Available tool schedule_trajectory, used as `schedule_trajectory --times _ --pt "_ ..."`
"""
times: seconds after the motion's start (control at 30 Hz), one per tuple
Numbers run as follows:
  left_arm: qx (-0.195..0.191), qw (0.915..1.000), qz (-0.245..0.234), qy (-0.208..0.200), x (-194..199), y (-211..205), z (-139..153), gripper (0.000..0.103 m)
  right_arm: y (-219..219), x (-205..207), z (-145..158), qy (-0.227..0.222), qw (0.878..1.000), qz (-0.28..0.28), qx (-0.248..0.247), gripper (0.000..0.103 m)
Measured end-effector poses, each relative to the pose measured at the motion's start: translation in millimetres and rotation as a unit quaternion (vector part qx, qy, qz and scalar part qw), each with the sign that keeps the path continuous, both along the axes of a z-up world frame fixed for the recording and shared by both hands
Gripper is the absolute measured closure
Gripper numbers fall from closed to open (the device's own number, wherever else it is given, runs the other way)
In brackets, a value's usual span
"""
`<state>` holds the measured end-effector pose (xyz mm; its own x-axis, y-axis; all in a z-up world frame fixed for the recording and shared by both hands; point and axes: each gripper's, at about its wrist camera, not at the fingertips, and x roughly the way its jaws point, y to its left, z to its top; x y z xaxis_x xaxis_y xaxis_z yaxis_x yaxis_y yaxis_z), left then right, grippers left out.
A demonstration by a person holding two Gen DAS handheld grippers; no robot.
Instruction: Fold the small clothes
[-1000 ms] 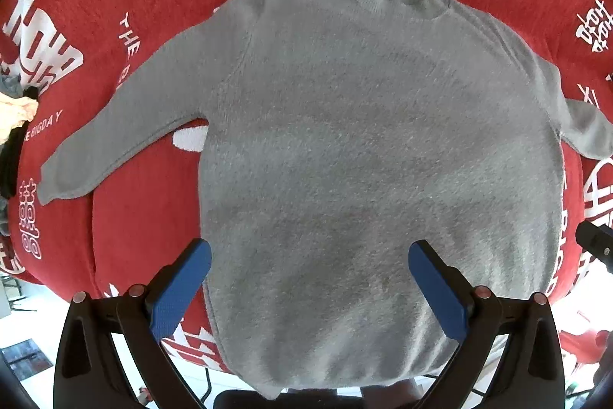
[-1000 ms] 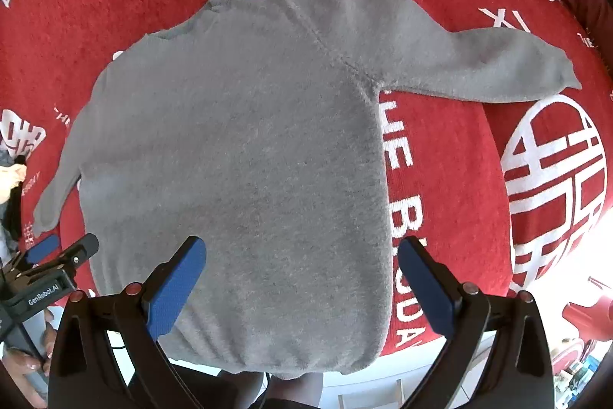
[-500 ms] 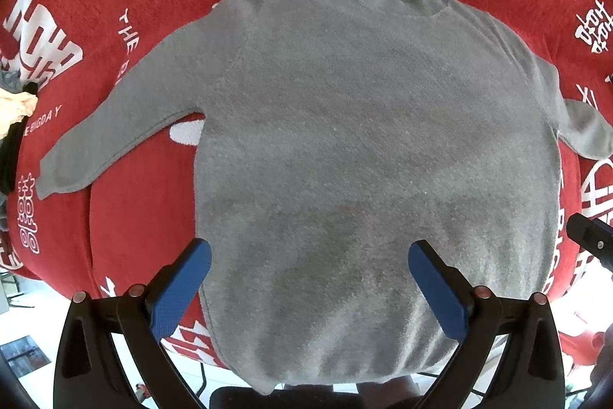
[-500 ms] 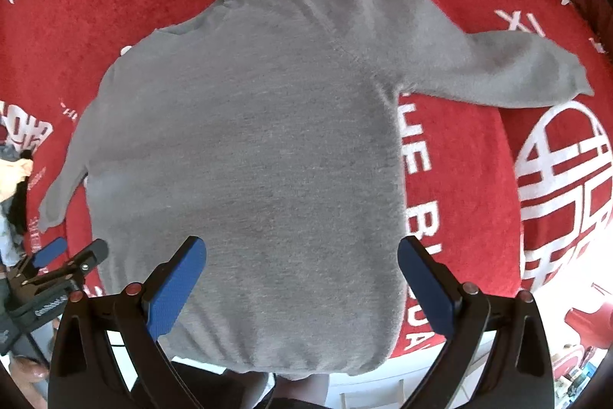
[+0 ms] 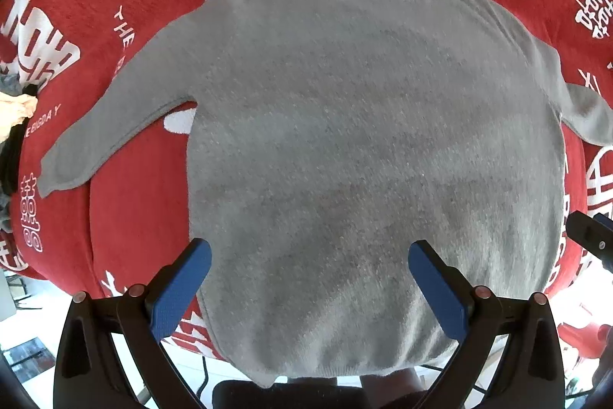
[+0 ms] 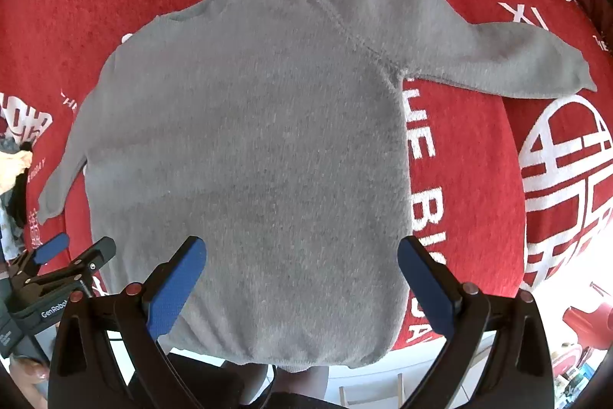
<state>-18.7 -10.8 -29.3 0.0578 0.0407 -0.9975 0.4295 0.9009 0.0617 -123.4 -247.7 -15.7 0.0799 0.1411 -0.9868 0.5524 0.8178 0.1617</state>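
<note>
flat below right gripper (image 6: pixel 302 257), grey sweater (image 6: pixel 245 140)

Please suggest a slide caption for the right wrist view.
Open right hand-held gripper poised above a grey sweater spread flat, sleeves out, on a red blanket.

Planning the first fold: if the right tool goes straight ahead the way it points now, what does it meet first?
Most likely the grey sweater, lying flat on the red blanket. The right tool is open and aimed at the sweater's lower body, with nothing between them. How far above it the tool is cannot be judged.
</note>
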Motion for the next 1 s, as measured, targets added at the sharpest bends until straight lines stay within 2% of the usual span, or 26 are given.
schedule_trajectory --times 1.0 --pt "-0.001 1.0 0.008 0.006 -7.8 4.0 1.1 0.0 9.0 0.5 -0.8 0.001 1.0 0.007 -0.009 0.002"
